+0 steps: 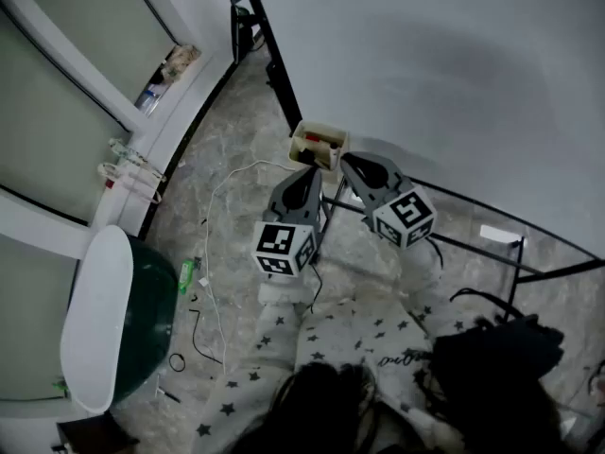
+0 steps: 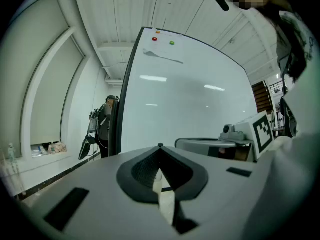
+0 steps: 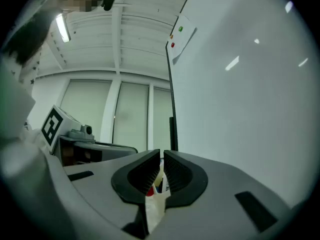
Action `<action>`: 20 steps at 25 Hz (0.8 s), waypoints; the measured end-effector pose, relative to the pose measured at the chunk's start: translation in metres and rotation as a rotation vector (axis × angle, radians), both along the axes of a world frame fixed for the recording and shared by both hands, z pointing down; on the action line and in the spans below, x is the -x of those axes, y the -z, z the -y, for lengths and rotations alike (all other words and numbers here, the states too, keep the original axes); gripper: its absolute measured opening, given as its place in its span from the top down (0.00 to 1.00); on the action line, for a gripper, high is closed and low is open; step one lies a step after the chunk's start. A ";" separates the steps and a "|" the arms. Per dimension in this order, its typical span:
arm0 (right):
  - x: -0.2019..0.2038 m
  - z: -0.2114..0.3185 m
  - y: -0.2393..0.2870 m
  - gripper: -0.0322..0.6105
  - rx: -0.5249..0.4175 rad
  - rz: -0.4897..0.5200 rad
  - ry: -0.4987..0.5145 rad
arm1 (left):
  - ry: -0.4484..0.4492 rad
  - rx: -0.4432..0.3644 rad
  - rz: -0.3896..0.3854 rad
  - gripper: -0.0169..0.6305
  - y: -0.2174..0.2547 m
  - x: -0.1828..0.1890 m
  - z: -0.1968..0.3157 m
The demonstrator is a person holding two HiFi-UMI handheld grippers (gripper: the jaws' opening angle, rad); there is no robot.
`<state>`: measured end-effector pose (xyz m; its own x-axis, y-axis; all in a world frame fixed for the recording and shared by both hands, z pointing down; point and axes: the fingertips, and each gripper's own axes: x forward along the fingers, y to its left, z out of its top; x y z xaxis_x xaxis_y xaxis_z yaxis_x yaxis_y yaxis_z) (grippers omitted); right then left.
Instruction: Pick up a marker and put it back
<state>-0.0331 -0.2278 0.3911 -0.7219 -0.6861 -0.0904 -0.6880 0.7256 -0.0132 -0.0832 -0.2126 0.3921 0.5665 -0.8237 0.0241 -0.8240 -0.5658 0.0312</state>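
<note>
Head view: left gripper (image 1: 310, 171) & right gripper (image 1: 348, 159) level, tips just short of tray (image 1: 301, 146) w/ markers (image 1: 326, 144) on whiteboard (image 1: 425, 64). Left gripper view: jaws pressed together, empty. Right gripper view: jaws closed, nothing pinched, markers just beyond

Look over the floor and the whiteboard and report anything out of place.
Loose clutter on the floor: a white cable snakes across it, with a small green object and black cord loops lying beside it. Nothing looks spilled or broken; the marker box stands upright by the whiteboard.
</note>
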 end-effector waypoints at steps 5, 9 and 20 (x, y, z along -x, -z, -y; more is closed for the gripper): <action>0.009 0.006 -0.005 0.67 0.040 0.073 0.055 | -0.002 0.009 0.013 0.97 -0.004 0.006 0.006; 0.018 0.024 -0.021 0.67 0.024 -0.002 0.069 | 0.004 0.014 0.015 0.97 -0.018 0.007 0.024; 0.036 0.041 -0.048 0.81 0.045 -0.117 0.076 | 0.006 0.038 0.006 0.97 -0.042 0.017 0.040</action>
